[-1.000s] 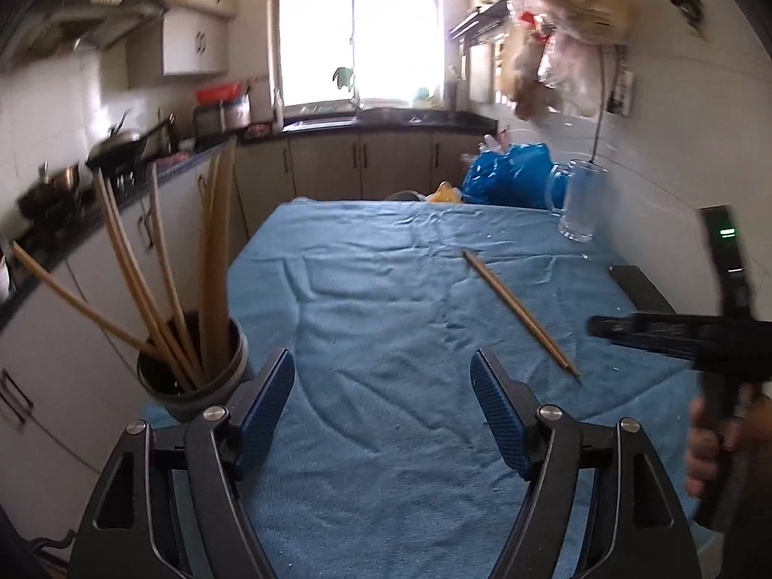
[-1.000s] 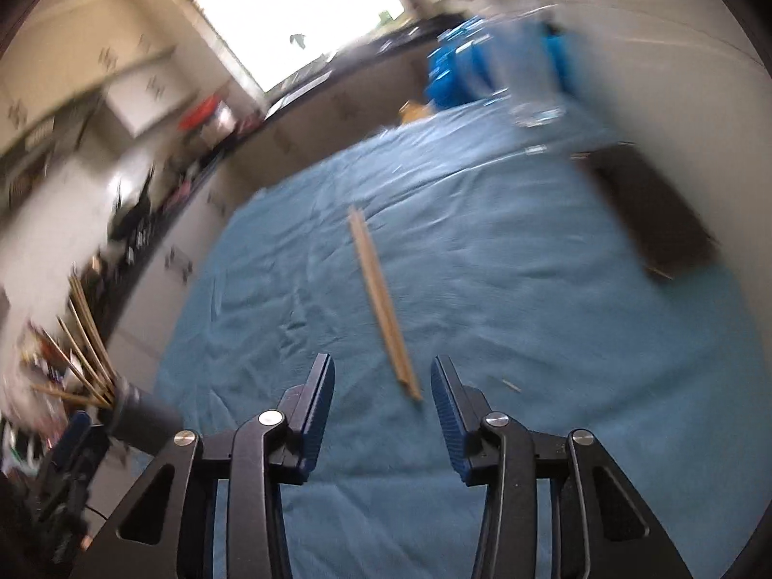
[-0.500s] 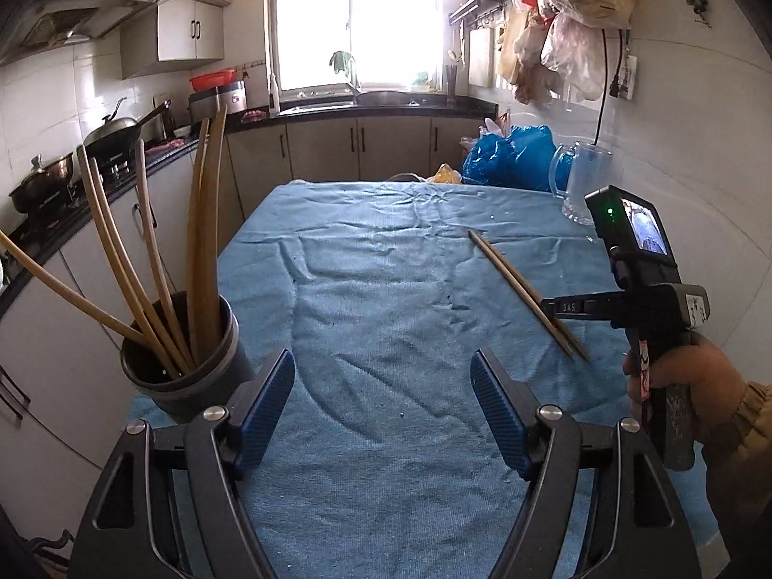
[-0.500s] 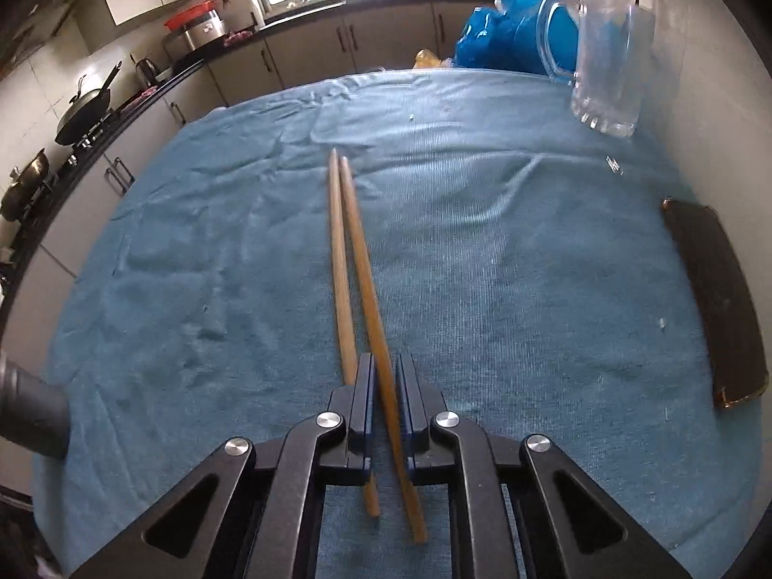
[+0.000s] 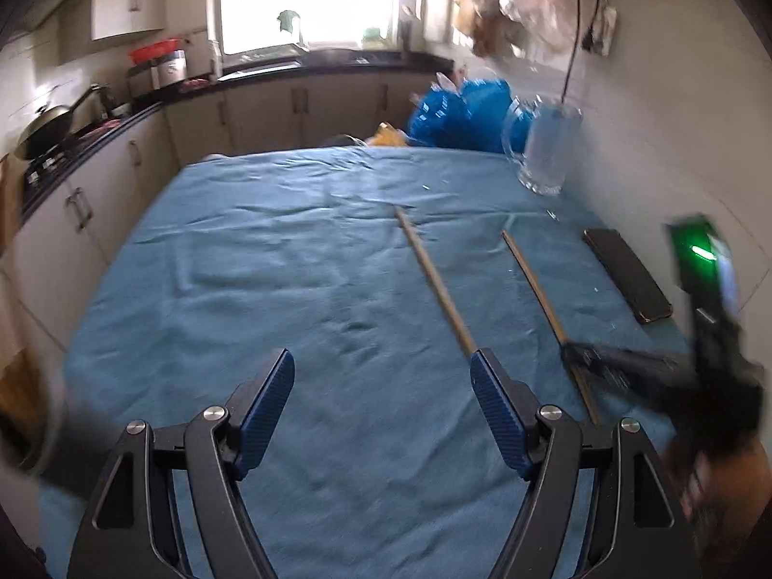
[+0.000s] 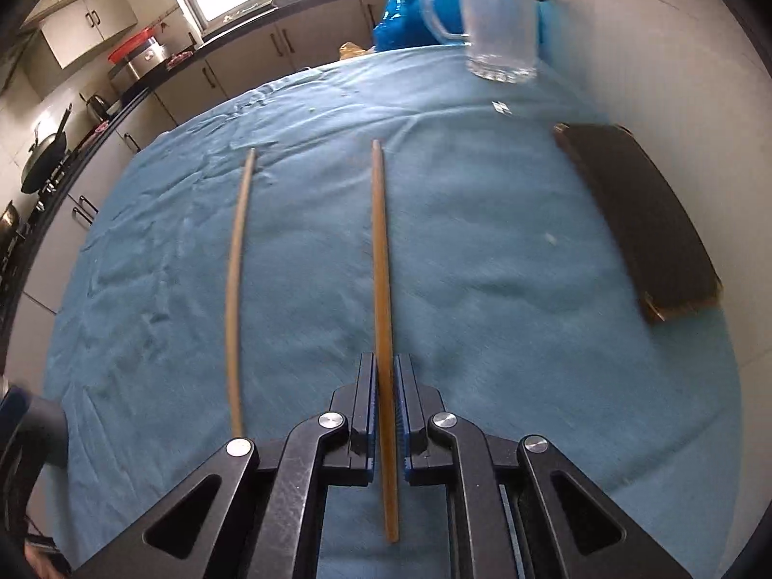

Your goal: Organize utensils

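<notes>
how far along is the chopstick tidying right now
Done: nothing that these views show. In hand: the right gripper is shut on one chopstick. Left: the other chopstick lies loose on the blue cloth, and the left gripper is open and holds nothing.

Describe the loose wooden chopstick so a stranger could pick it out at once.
Start from the blue cloth-covered table and find two long wooden chopsticks lying roughly parallel. The loose wooden chopstick lies bare on the cloth, nearer the kitchen cabinets. Its darker twin is clamped in the right gripper.
</notes>
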Tool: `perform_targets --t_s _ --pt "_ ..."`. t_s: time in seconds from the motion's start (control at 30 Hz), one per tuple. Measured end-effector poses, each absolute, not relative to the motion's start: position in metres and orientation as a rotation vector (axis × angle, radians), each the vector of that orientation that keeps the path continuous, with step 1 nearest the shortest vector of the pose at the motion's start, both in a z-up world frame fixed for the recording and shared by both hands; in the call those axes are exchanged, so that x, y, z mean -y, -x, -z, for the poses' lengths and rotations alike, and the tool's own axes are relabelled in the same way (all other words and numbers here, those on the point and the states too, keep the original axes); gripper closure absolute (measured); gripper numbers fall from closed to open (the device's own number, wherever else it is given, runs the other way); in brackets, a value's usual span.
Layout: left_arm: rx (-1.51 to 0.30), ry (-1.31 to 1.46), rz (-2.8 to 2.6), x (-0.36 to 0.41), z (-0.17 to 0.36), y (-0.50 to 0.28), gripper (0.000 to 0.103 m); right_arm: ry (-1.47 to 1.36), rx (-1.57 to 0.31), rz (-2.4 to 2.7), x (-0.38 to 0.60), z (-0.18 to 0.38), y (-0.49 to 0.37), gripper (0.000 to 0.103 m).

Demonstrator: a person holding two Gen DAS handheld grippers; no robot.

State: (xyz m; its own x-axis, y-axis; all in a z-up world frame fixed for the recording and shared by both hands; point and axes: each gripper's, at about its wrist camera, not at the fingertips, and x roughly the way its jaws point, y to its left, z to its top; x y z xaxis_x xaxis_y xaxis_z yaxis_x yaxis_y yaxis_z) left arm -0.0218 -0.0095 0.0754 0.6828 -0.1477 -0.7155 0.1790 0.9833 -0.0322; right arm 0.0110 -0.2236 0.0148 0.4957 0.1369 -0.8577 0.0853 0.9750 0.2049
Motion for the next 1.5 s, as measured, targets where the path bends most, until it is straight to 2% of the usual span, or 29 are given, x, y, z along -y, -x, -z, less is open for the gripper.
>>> perform_targets --t_s 0.23,0.27,0.33,0.37,0.4,0.47,0.53,0.57,0.8,1.03,1.2,1.23,1.27,1.3,1.33,1.37,1.4,1.43,1.5 --pt "-0.903 -0.125 0.207 0.061 -0.040 -0.034 0.029 -0.267 -1.053 -0.067 0.243 -0.014 0.013 0.095" --pt "-0.925 -0.128 0.203 0.065 -0.035 -0.041 0.032 -0.274 -1.053 -0.072 0.244 -0.014 0.014 0.095" --pt "-0.961 -0.138 0.193 0.070 -0.026 -0.051 0.046 -0.286 -1.051 -0.081 0.247 -0.013 0.016 0.095" --pt "-0.980 -0.151 0.190 0.073 -0.022 -0.055 0.060 -0.290 -1.050 -0.083 0.247 -0.013 0.016 0.095" --pt "-0.997 -0.161 0.192 0.075 -0.018 -0.058 0.068 -0.299 -1.048 -0.087 0.248 -0.012 0.016 0.095" --pt "-0.991 -0.150 0.191 0.076 -0.017 -0.060 0.073 -0.303 -1.047 -0.089 0.248 -0.012 0.016 0.095" --pt "-0.995 -0.159 0.200 0.078 -0.018 -0.060 0.092 -0.300 -1.044 -0.084 0.246 -0.012 0.016 0.095" --pt "-1.000 -0.171 0.197 0.079 -0.018 -0.059 0.096 -0.299 -1.043 -0.083 0.246 -0.012 0.017 0.095" --pt "-1.065 -0.079 0.263 0.054 -0.018 -0.024 0.097 -0.339 -1.059 -0.083 0.248 -0.012 0.030 0.095" --pt "-1.135 -0.023 0.315 0.013 -0.019 0.057 0.097 -0.306 -1.102 -0.097 0.243 -0.013 0.074 0.095" --pt "-1.086 -0.075 0.244 0.003 -0.024 0.103 0.095 -0.262 -1.134 -0.089 0.239 -0.015 0.109 0.095" --pt "-1.055 -0.087 0.226 0.001 -0.028 0.114 0.094 -0.253 -1.136 -0.085 0.237 -0.015 0.114 0.095" --pt "-1.036 -0.093 0.220 -0.001 -0.031 0.119 0.086 -0.234 -1.132 -0.081 0.234 -0.015 0.119 0.095" --pt "-1.005 -0.108 0.207 -0.001 -0.035 0.127 0.074 -0.205 -1.128 -0.076 0.230 -0.015 0.124 0.094" --pt "-0.973 -0.123 0.191 -0.002 -0.039 0.134 0.068 -0.187 -1.124 -0.072 0.228 -0.016 0.128 0.091" --pt "-0.942 -0.135 0.180 -0.004 -0.043 0.140 0.063 -0.179 -1.123 -0.069 0.227 -0.016 0.128 0.082" --pt "-0.913 -0.149 0.171 -0.005 -0.047 0.145 0.062 -0.171 -1.117 -0.066 0.226 -0.018 0.130 0.072" --pt "-0.893 -0.165 0.162 -0.006 -0.051 0.150 0.061 -0.165 -1.105 -0.065 0.225 -0.020 0.132 0.067" --pt "-0.875 -0.182 0.156 -0.006 -0.056 0.152 0.059 -0.131 -1.081 -0.056 0.222 -0.026 0.135 0.066"
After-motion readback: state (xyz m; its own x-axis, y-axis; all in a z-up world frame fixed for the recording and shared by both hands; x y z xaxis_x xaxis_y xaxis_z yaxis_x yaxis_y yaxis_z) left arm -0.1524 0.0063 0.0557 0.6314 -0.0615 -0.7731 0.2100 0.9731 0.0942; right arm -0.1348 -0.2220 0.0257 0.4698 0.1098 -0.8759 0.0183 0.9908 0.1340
